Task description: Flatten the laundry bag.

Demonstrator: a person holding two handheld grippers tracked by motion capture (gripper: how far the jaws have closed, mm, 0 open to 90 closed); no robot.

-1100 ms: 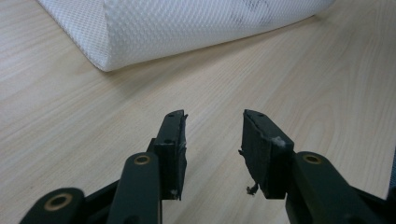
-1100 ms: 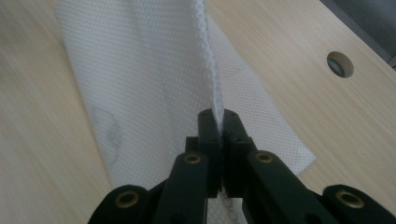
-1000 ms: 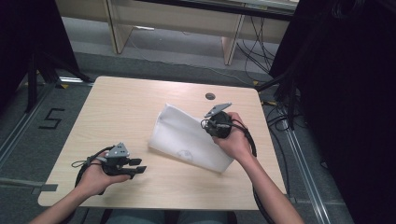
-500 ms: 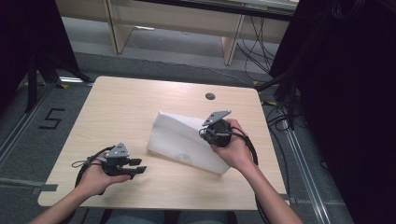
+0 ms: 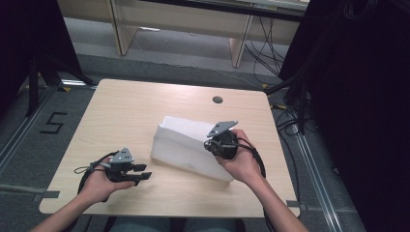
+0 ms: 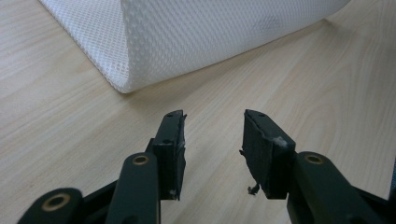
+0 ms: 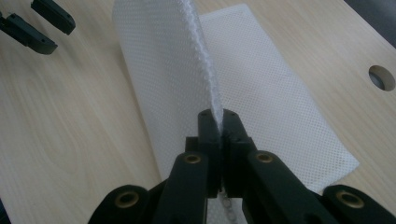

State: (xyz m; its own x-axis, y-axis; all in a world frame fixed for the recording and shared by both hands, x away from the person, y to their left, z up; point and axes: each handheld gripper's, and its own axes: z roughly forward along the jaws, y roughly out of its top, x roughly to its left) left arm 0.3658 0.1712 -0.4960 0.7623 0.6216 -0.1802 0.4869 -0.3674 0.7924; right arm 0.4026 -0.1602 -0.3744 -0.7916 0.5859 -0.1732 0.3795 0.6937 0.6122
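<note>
Change since earlier frames: right gripper has carried the cloth's edge leftward and up, so the white mesh cloth now stands in a raised fold instead of lying flat; left gripper has stayed where it was.
Right gripper: jaws pressed together on the stitched edge of the cloth, which rises upright from between them (seen along the jaws in the right gripper view).
Right hand: wraps the gripper body over the cloth's near right part; a grey three-cornered plate sits on top.
Left gripper: jaws apart with a moderate gap and nothing between them; it rests low over the tabletop, near the front left.
Left hand: grips the tool from behind; a black cable loops beside it.
Cloth position: centre-right of the tabletop, one part flat on the wood, the other lifted; its rounded folded end lies just ahead of the left gripper, apart from it.
Tabletop features: light wood grain; a round hole near the far edge, beyond the cloth.
Floor: a "5" mark left of the table.
</note>
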